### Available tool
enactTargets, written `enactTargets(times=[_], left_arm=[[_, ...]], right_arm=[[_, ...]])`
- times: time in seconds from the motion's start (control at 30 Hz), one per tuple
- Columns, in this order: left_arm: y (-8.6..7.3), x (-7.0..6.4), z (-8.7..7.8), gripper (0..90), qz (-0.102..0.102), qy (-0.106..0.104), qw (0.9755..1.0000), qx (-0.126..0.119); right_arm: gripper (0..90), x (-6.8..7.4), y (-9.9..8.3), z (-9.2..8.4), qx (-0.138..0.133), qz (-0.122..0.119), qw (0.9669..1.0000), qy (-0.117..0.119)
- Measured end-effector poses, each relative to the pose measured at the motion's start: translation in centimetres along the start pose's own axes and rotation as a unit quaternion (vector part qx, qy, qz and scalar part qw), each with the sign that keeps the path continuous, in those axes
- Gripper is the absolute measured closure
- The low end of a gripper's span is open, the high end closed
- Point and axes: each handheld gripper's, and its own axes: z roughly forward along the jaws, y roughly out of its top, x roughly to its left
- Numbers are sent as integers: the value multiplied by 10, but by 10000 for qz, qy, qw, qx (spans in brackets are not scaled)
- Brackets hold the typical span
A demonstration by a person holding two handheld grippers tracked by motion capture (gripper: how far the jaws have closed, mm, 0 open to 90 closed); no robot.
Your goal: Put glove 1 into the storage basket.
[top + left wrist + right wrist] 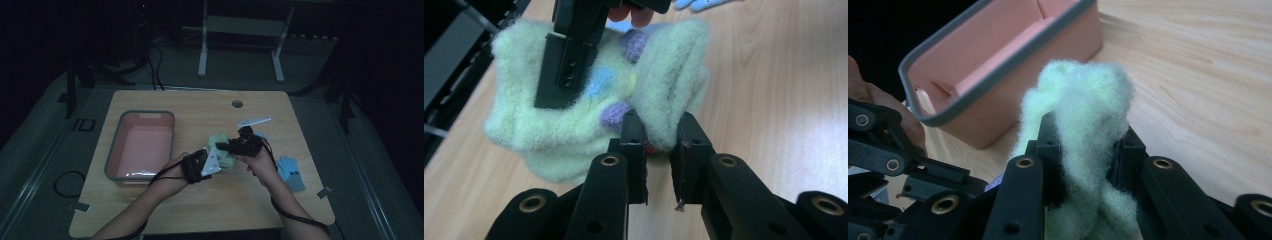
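A pale green fuzzy sock (223, 145) with purple and blue dots is held over the middle of the wooden table (200, 205) between both grippers. My left gripper (658, 125) is shut on the sock's (574, 125) lower edge; the high view shows it (218, 161) at the sock's near side. My right gripper (1088, 135) is shut on a bunched fold of the sock (1088, 100). From above it (234, 146) sits at the sock's right side, and the left gripper view shows it (569, 55) pressed on the fabric's top.
An empty pink bin (141, 145) with a grey rim stands at the table's left and shows close behind the sock (998, 65). A blue item (290, 171) lies at the right edge. A small white object (253, 121) lies beyond the grippers.
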Motion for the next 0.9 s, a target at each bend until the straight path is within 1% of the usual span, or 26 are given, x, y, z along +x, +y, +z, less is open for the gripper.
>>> enactTargets(times=[0.1,0.17,0.3,0.43,0.5,0.6,0.73,0.9], left_arm=[[-3,5,-9,786,6,92,9999,45],[-7,9,-14,786,-58,112,9999,59],[-14,15,-23,786,-96,199,9997,102],[-22,20,-33,786,-121,269,9994,185],[-27,25,-41,786,-135,337,9991,234],[-32,30,-49,786,-161,405,9987,264],[-39,35,-59,786,-219,457,9983,295],[-49,39,-68,786,-250,506,9977,379]], right_arm=[[723,5,9,6,9,-58,10000,27],[723,10,15,10,2,-110,9999,42],[723,18,26,21,24,-161,9998,97],[723,26,36,31,57,-287,9995,119],[724,31,42,37,88,-348,9993,138],[724,39,53,45,87,-384,9990,198],[723,47,63,55,81,-399,9988,256],[723,56,71,68,144,-486,9982,312]])
